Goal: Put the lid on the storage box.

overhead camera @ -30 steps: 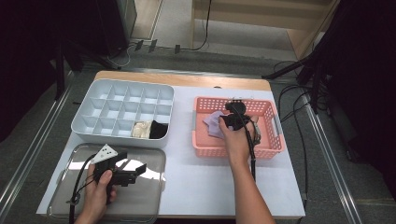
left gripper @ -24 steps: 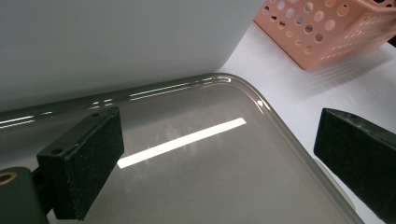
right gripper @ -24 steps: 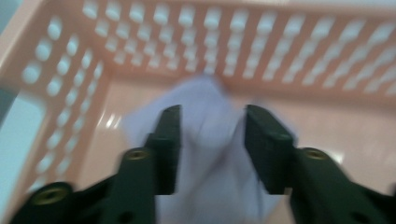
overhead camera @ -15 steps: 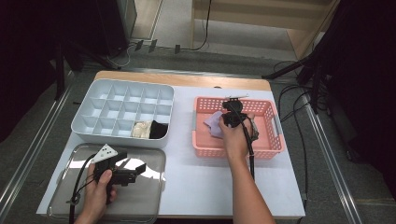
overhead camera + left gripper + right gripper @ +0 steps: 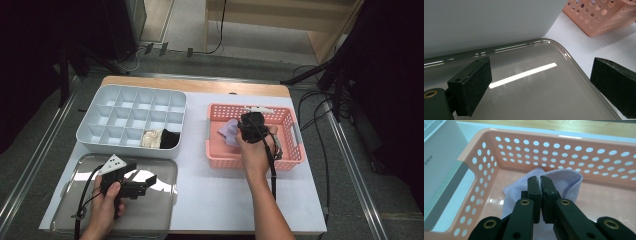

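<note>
While the right claw (image 5: 539, 182) pinched the lilac cloth (image 5: 571, 185) in the pink basket (image 5: 484, 167), having just closed, the left claw (image 5: 541, 86) gaped over the tray (image 5: 559, 50).

The right tongs (image 5: 539, 180) are held forward by the right hand (image 5: 256, 150), forearm extended; their jaws have just been closed and are pressed together. The left tongs (image 5: 541, 82) are gripped by the left hand (image 5: 107, 202), jaws spread wide apart.

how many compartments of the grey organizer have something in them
2: a cream item and a black item, side by side in the front row of the grey organizer. The other compartments look empty, though the near wall may hide something.
</note>
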Available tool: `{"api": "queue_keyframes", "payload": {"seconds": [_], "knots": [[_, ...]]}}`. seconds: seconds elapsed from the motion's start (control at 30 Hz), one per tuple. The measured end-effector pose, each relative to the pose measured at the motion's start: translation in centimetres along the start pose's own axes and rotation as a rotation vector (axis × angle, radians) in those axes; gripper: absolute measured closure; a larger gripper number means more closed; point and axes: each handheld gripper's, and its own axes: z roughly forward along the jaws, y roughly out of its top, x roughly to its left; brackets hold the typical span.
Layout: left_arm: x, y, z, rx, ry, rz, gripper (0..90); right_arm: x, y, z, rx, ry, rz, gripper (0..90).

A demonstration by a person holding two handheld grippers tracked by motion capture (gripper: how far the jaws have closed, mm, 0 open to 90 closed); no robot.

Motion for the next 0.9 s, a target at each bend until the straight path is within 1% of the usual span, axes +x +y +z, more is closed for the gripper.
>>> {"api": "queue_keyframes", "payload": {"seconds": [0.2, 0.3, 0.33, 0.4, 0.5, 0.53, 0.6, 0.67, 0.7, 0.83, 0.9], "knots": [[0.0, -0.1, 0.1, 0.004, 0.001, 0.0, 4.6, -0.1, -1.4, -1.8, -0.075, 0.02, -0.007, 88.1], [0.0, -0.1, 0.1, 0.007, 0.006, 0.006, 4.6, -0.1, -2.0, -2.5, -0.1, 0.029, -0.016, 88.1], [0.0, -0.1, 0.1, 0.006, 0.005, 0.007, 4.6, -0.1, -2.3, -2.8, -0.109, 0.033, -0.011, 88.1], [-0.1, -0.2, 0.2, 0.006, 0.004, 0.009, 4.6, -0.1, -2.7, -3.1, -0.125, 0.037, -0.015, 88.0], [-0.2, -0.3, 0.2, 0.006, 0.014, 0.015, 5.2, 0.0, -3.5, -3.5, -0.163, 0.042, -0.02, 87.9], [-0.2, -0.3, 0.2, 0.006, 0.015, 0.016, 5.8, 0.0, -3.9, -3.6, -0.182, 0.05, -0.023, 87.9], [-0.2, -0.4, 0.2, 0.001, 0.018, 0.012, 5.8, 0.1, -4.4, -3.7, -0.214, 0.048, -0.029, 87.9], [-0.2, -0.4, 0.2, -0.002, 0.019, 0.015, 5.8, 0.0, -4.8, -3.9, -0.241, 0.062, -0.027, 87.9], [-0.2, -0.5, 0.2, -0.001, 0.02, 0.017, 5.8, 0.1, -5.1, -4.0, -0.262, 0.061, -0.037, 87.9], [-0.4, -0.5, 0.3, 0.009, 0.019, 0.03, 5.9, 0.2, -5.5, -4.5, -0.291, 0.073, -0.042, 87.8], [-0.5, -0.5, 0.3, 0.013, 0.036, 0.038, 6.7, 0.3, -5.7, -4.8, -0.295, 0.087, -0.04, 87.7]]}}
